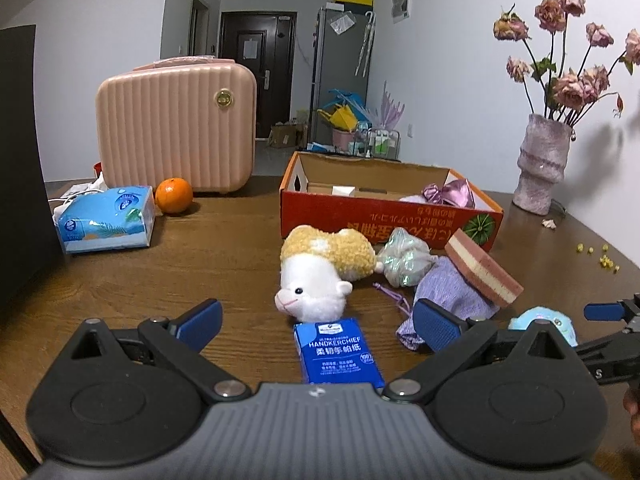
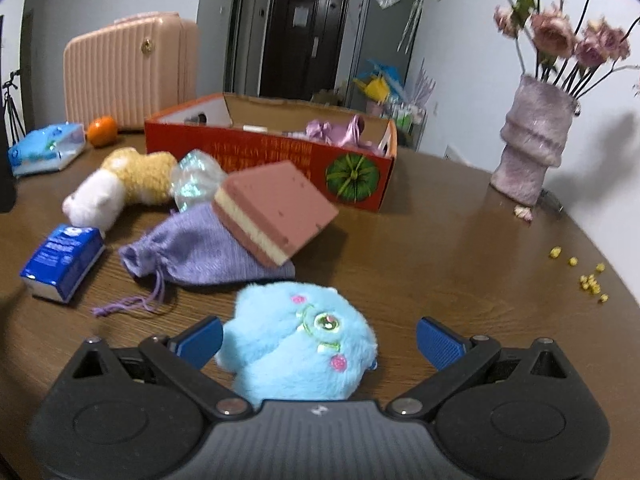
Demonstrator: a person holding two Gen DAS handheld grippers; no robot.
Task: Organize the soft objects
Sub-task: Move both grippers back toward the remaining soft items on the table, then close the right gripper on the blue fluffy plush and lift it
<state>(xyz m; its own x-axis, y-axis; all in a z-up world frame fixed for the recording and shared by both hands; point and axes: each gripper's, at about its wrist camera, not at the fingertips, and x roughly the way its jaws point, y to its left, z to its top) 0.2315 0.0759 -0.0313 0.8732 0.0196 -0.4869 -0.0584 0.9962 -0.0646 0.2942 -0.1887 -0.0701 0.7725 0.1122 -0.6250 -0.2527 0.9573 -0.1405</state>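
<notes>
Left wrist view: my left gripper (image 1: 318, 326) is spread wide above the wooden table (image 1: 180, 272), nothing between its blue pads. A blue handkerchief pack (image 1: 338, 354) lies flat in the gap, touching neither pad. Just beyond it is the white-and-yellow alpaca plush (image 1: 320, 270), head toward me. Beside the plush on the right: an iridescent pouch (image 1: 404, 256), then a purple drawstring bag (image 1: 448, 296) with a pink-and-cream sponge block (image 1: 484, 266) tilted on top of it. Behind these stands the orange cardboard box (image 1: 360, 212), open-topped, with a shiny pink bow item (image 1: 450, 194) inside near its right end. The right gripper's tip enters at the far right edge, next to a light blue plush (image 1: 560, 326).

Right wrist view: my right gripper (image 2: 320, 342) is also spread wide. The light blue plush (image 2: 300, 344) sits on the table between the fingers; it appears to touch the left pad (image 2: 202, 340) and stands clear of the right one. No pinch on it.

Background, left view: tissue pack (image 1: 106, 220) and orange (image 1: 174, 196) at left, pink suitcase (image 1: 176, 124) behind them, vase of dried roses (image 1: 542, 164) at right, small yellow bits (image 1: 600, 256) scattered on the table near the wall.
</notes>
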